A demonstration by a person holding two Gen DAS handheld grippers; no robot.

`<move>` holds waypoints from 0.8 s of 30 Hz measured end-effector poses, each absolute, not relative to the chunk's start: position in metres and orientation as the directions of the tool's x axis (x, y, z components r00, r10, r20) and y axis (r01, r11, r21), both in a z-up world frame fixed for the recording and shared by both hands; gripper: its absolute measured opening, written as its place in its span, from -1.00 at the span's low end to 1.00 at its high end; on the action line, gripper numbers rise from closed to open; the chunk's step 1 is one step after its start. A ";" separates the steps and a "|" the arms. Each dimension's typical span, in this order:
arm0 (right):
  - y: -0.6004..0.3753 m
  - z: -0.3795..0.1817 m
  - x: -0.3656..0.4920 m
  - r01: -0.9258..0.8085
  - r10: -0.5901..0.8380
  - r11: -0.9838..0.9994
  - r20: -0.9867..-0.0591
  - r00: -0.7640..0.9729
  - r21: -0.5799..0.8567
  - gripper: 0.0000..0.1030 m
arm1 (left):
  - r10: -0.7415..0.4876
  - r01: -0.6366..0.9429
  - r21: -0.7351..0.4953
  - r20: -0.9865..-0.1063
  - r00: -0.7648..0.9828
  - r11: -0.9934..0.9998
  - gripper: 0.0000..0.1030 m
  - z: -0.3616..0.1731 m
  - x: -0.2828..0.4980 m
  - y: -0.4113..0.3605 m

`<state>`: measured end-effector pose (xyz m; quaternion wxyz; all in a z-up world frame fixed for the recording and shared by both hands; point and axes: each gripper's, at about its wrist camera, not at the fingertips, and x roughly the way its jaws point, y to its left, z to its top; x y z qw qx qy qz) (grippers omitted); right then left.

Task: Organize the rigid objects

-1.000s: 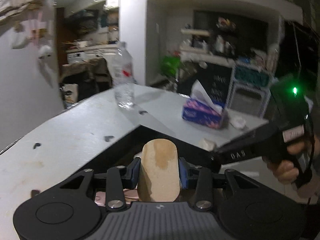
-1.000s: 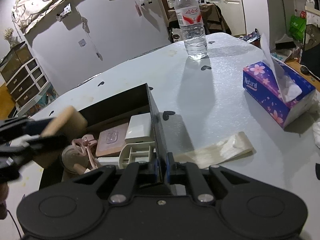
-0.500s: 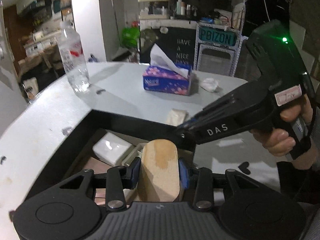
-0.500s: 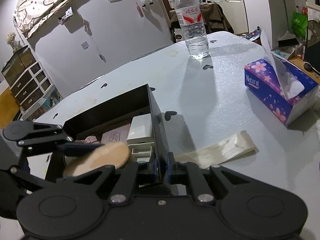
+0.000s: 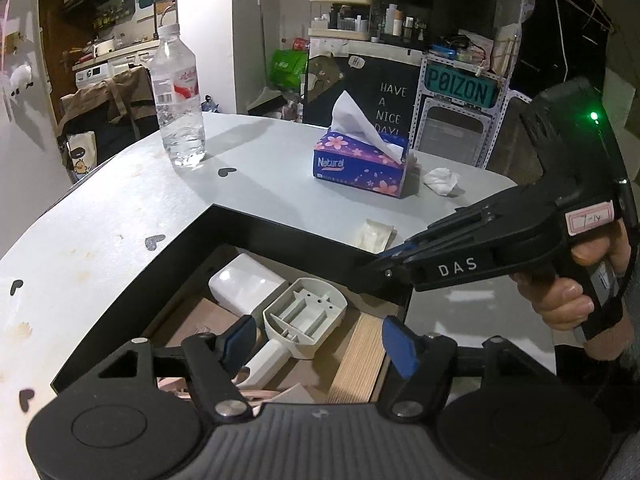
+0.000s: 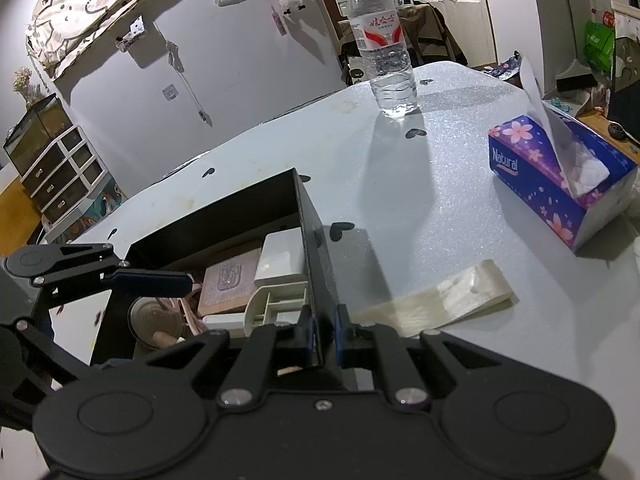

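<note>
Left wrist view: left gripper (image 5: 318,344) low centre of frame, over the black box (image 5: 288,228), jaws opening, blue pads standing apart with nothing pressed between them. Wooden block (image 5: 360,360) lies in the box just inside the right pad, against the right wall, striped edge up. Beside it, centre of frame, a grey plastic holder (image 5: 306,312) with ribs showing, and a white rectangular block (image 5: 246,288) above and left of it at the far corner. A flat brown tile (image 5: 208,320) lies under the left pad.

Right gripper (image 5: 384,256) comes in from the right of the frame, a hand (image 5: 576,292) round its grip, green light lit at upper right; its tips sit on the box's right wall.

Right wrist view: right gripper (image 6: 324,332) lower centre, jaws narrow, pinching the thin box wall (image 6: 316,264) between the pads. Left gripper shows at the left edge, one blue finger (image 6: 152,280) level above the box contents.

On the table (image 6: 420,184): water bottle (image 6: 382,48) upright at upper centre, tissue box (image 6: 560,184) at right, a pale flat strip (image 6: 440,300) just beside the box wall
</note>
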<state>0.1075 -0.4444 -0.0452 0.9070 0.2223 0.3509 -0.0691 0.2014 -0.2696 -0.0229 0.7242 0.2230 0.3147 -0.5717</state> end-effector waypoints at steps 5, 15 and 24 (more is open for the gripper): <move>-0.444 -0.045 0.108 0.282 0.028 0.893 -0.669 0.743 0.351 -0.80 | -0.689 0.964 -0.039 -0.707 0.159 0.262 0.54 -0.022 0.202 -0.266; -0.444 -0.045 0.108 0.282 0.027 0.893 -0.669 0.743 0.350 -0.80 | -0.704 0.960 -0.033 -0.687 0.182 0.279 0.78 -0.010 0.196 -0.259; -0.443 -0.045 0.109 0.282 0.024 0.896 -0.671 0.741 0.343 -0.80 | -0.726 0.925 -0.078 -0.645 0.238 0.373 0.99 0.012 0.191 -0.231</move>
